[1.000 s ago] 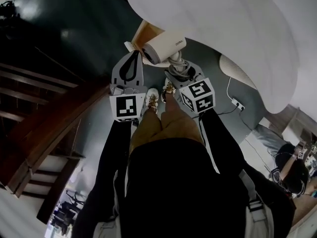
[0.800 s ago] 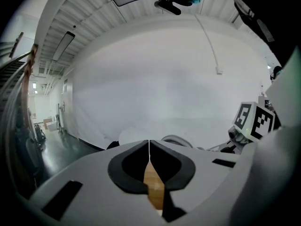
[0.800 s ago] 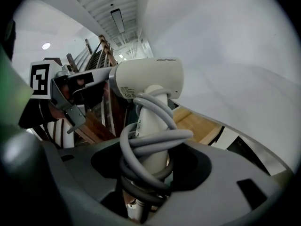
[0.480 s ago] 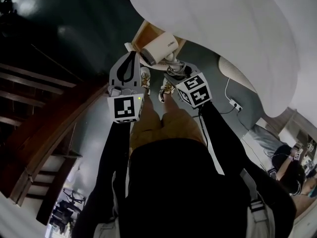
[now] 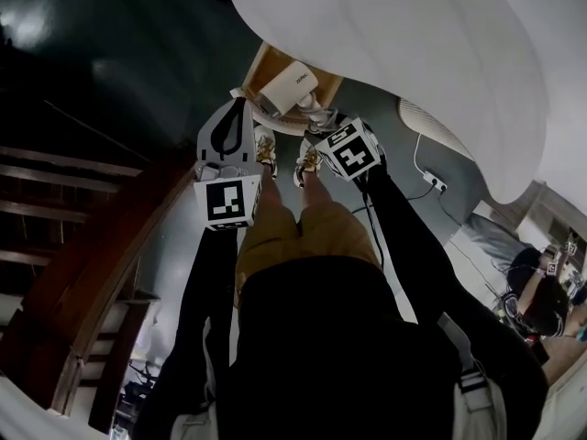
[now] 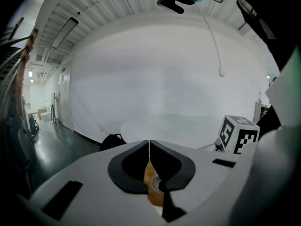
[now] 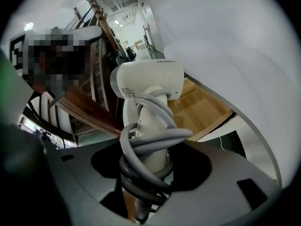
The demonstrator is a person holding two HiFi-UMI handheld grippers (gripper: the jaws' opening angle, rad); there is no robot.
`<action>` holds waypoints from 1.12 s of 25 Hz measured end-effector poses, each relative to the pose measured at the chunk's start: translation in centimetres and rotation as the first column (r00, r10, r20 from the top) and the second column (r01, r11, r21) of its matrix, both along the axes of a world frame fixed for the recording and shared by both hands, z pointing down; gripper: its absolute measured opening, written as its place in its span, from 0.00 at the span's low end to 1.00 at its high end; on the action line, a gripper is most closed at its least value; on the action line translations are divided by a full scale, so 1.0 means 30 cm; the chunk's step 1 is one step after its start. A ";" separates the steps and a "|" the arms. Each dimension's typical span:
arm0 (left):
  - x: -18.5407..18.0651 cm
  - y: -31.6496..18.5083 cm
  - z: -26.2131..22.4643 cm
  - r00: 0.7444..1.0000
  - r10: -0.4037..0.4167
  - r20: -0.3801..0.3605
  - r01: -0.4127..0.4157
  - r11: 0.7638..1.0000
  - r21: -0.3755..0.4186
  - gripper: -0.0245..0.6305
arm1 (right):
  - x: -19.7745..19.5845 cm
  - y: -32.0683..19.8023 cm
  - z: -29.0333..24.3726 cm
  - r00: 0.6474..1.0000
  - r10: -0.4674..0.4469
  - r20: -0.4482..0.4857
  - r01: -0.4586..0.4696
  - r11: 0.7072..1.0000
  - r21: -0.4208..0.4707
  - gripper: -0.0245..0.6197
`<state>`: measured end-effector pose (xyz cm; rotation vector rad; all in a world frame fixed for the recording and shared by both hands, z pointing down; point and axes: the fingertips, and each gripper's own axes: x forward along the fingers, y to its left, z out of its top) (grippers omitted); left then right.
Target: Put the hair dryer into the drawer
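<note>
The white hair dryer [image 5: 289, 85] hangs over the open wooden drawer [image 5: 260, 64] in the head view. My right gripper [image 5: 316, 117] is shut on its handle, where the grey cord [image 7: 150, 142] is wound. In the right gripper view the hair dryer [image 7: 150, 81] points its body away from my right gripper [image 7: 146, 171], with the drawer's wooden floor [image 7: 200, 108] beyond it. My left gripper [image 5: 240, 106] is just left of the drawer, jaws together and holding nothing. In its own view my left gripper [image 6: 149, 147] shows its tips touching.
A big white rounded tabletop [image 5: 413, 53] overhangs the drawer. Dark wooden stairs [image 5: 73, 200] run along the left. A power strip with a cable [image 5: 433, 184] lies on the dark floor at right. The person's shoes [image 5: 266, 149] stand below the grippers.
The right gripper has tipped downward and carried the hair dryer lower, from in front of the drawer to over it. The left gripper has shifted a little toward the drawer.
</note>
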<state>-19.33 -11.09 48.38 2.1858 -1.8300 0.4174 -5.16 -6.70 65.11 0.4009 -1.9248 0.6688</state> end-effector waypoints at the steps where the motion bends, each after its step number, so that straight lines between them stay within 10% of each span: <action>1: -0.004 -0.003 0.005 1.000 0.005 -0.002 -0.005 1.000 -0.004 0.07 | -0.002 -0.006 0.012 1.000 -0.001 -0.020 0.001 1.000 -0.010 0.45; 22: -0.065 -0.092 0.124 0.998 0.034 -0.058 -0.038 0.997 -0.068 0.07 | -0.079 -0.187 0.197 0.957 0.166 -0.236 -0.183 0.982 -0.054 0.45; 28: -0.069 -0.103 0.132 0.997 0.039 -0.062 -0.045 0.995 -0.086 0.07 | -0.073 -0.266 0.256 0.913 0.335 -0.235 -0.349 0.937 -0.019 0.45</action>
